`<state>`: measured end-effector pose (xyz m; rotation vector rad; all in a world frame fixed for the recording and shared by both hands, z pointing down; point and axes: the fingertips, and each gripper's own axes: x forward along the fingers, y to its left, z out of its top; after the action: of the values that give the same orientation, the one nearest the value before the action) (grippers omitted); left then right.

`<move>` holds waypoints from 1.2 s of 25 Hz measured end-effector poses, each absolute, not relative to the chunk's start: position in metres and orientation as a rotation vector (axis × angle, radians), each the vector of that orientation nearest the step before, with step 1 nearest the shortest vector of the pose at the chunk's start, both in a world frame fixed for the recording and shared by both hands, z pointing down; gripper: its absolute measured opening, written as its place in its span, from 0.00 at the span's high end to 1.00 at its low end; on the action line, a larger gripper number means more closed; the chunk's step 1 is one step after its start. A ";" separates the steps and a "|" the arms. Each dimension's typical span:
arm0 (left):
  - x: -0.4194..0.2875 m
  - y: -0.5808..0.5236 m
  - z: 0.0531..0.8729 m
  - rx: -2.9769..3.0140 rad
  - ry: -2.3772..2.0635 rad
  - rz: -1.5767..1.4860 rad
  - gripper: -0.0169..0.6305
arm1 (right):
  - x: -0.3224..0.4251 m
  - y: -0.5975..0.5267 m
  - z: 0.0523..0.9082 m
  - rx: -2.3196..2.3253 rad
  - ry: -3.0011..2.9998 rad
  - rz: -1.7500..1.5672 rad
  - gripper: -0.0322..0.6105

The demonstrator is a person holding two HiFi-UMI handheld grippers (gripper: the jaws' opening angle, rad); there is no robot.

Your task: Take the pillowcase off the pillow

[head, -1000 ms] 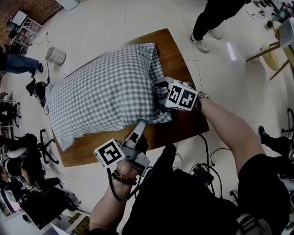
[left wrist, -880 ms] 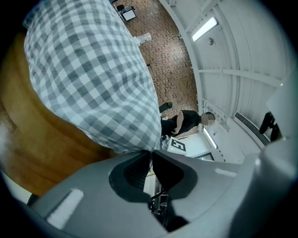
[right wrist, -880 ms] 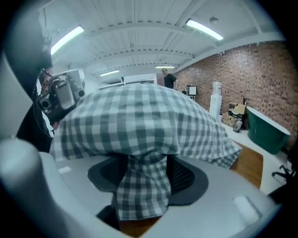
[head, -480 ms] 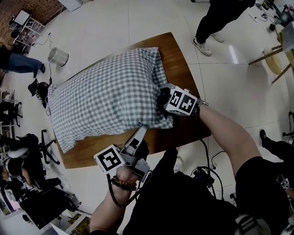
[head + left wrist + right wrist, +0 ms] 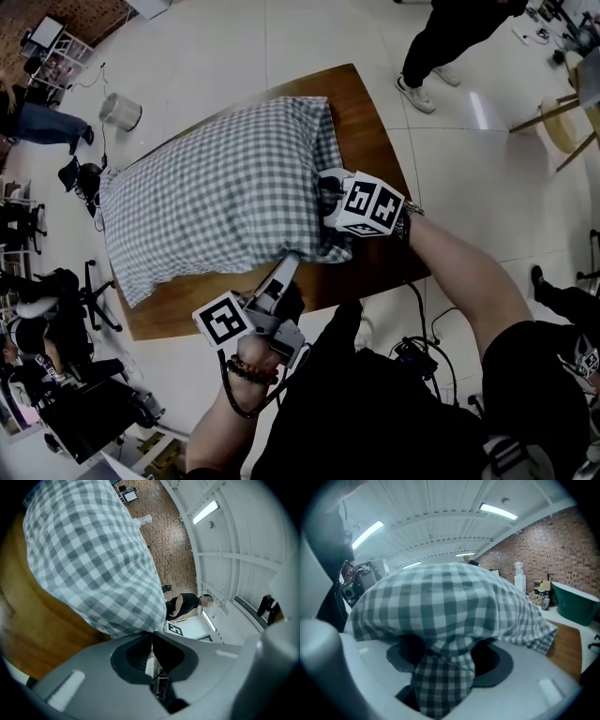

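Lying slantwise across most of the wooden tabletop (image 5: 375, 141) is the grey-and-white checked pillowcase (image 5: 206, 187), plump with the pillow, which it hides completely. The left tongs (image 5: 287, 261) point level at the near end, on the corner nearest the person. Their jaws are pressed together with the pillowcase's edge caught at their tips, and the cloth draws to a small peak there. The right tongs (image 5: 326, 199) come in from the right at the same end, tilted a little downward and pushed into the loose cloth. Their jaws stand wide and have just been opening. A bunched fold (image 5: 443, 681) of the checked cloth hangs between them, with dark pad showing on either side of it. The two tongs are near each other but not touching. On the tiled floor (image 5: 234, 47) beyond the tabletop stand a bin (image 5: 117, 112) and a person (image 5: 450, 37) in dark trousers.
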<state>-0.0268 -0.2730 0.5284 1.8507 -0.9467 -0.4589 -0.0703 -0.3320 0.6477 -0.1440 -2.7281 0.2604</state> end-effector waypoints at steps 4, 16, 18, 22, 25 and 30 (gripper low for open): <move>-0.031 -0.272 0.525 1.844 -0.973 -0.462 0.95 | -0.069 -0.343 0.634 -0.019 -2.766 0.361 0.88; -0.140 -0.201 0.563 1.361 -1.507 -0.373 0.97 | -0.029 -0.341 0.611 0.177 -2.759 0.052 0.91; -0.149 -0.193 0.555 1.400 -1.532 -0.405 0.97 | -0.022 -0.329 0.609 0.167 -2.743 0.018 0.91; -0.158 -0.183 0.545 1.419 -1.592 -0.490 0.97 | -0.004 -0.322 0.606 0.213 -2.738 -0.013 0.93; -0.178 -0.169 0.538 1.426 -1.621 -0.609 0.97 | 0.008 -0.316 0.598 0.263 -2.738 -0.014 0.93; -0.211 -0.129 0.548 1.364 -1.642 -0.717 0.97 | 0.031 -0.290 0.588 0.328 -2.734 -0.004 0.93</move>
<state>-0.2106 -0.1286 0.5483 1.3642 -1.6420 -0.7170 0.0306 -0.2895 0.5877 0.3283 -2.7339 -0.0037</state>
